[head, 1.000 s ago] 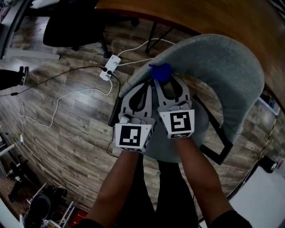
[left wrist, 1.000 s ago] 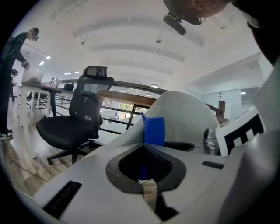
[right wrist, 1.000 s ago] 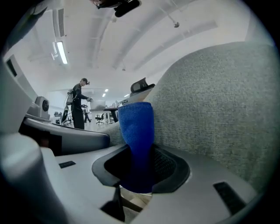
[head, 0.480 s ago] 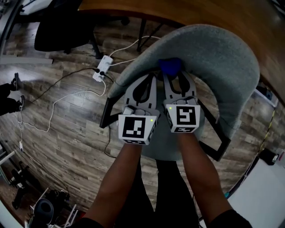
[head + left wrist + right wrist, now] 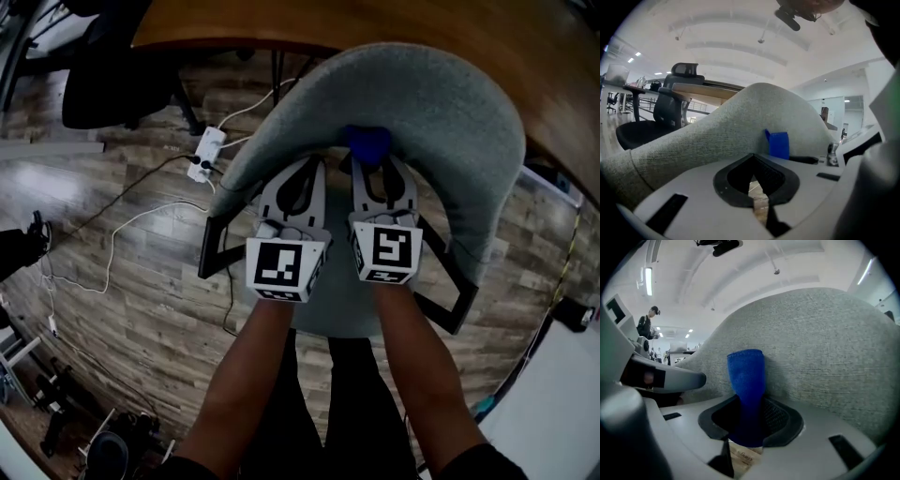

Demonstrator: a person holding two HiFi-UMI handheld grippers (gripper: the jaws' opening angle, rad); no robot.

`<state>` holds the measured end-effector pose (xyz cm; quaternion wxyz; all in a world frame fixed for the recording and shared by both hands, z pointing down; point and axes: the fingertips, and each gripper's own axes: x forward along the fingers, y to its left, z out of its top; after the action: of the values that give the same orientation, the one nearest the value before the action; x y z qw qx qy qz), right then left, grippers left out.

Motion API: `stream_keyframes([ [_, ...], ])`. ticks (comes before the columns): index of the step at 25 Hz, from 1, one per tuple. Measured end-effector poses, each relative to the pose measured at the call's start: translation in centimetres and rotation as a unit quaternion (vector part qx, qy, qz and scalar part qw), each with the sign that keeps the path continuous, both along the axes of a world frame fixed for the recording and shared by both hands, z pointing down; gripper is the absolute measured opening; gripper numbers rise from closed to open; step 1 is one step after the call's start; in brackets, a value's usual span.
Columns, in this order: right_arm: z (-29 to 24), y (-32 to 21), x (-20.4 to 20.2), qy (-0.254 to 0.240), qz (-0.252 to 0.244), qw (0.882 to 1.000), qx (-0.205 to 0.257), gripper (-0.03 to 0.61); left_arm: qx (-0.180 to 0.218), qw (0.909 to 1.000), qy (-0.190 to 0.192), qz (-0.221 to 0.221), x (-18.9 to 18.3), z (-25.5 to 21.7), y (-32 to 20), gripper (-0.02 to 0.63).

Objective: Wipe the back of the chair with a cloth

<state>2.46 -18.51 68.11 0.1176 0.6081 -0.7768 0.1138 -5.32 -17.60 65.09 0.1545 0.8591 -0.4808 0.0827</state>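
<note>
A grey upholstered chair (image 5: 441,112) stands below me, its curved backrest (image 5: 825,343) filling both gripper views. My right gripper (image 5: 371,161) is shut on a folded blue cloth (image 5: 367,142), and the cloth (image 5: 747,380) presses against the inner face of the backrest. Beside it on the left, my left gripper (image 5: 302,173) is shut with nothing between its jaws, its tip close to the backrest (image 5: 722,131). From the left gripper view the blue cloth (image 5: 778,144) shows just to the right.
A wooden desk (image 5: 525,56) runs along the top right behind the chair. A white power strip (image 5: 203,150) with cables lies on the wood floor at left. A black office chair (image 5: 112,84) stands at the upper left. The grey chair's black frame (image 5: 450,300) flanks my arms.
Both grippers and the cloth have slid to the right along the backrest's inner face. The head view has shifted, so the chair sits more centred.
</note>
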Motion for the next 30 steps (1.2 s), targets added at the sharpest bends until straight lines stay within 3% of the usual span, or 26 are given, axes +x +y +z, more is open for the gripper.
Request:
stream_keyframes([
  [5,1.0,1.4,3.2,-0.001,0.062,0.998,-0.016,0.134,-0.002,0.9994,0.021,0.027,2.7,-1.0,0.3,0.003],
  [19,0.9,3.7,9.0,0.005,0.175,0.984,-0.015,0.135,-0.003,0.9913,0.024,0.129,8.9,-1.9,2.2,0.003],
  [30,1.1,6.3,11.9,0.023,0.226,0.974,-0.009,0.134,-0.005,0.9832,0.027,0.18,11.4,-1.8,3.8,0.003],
])
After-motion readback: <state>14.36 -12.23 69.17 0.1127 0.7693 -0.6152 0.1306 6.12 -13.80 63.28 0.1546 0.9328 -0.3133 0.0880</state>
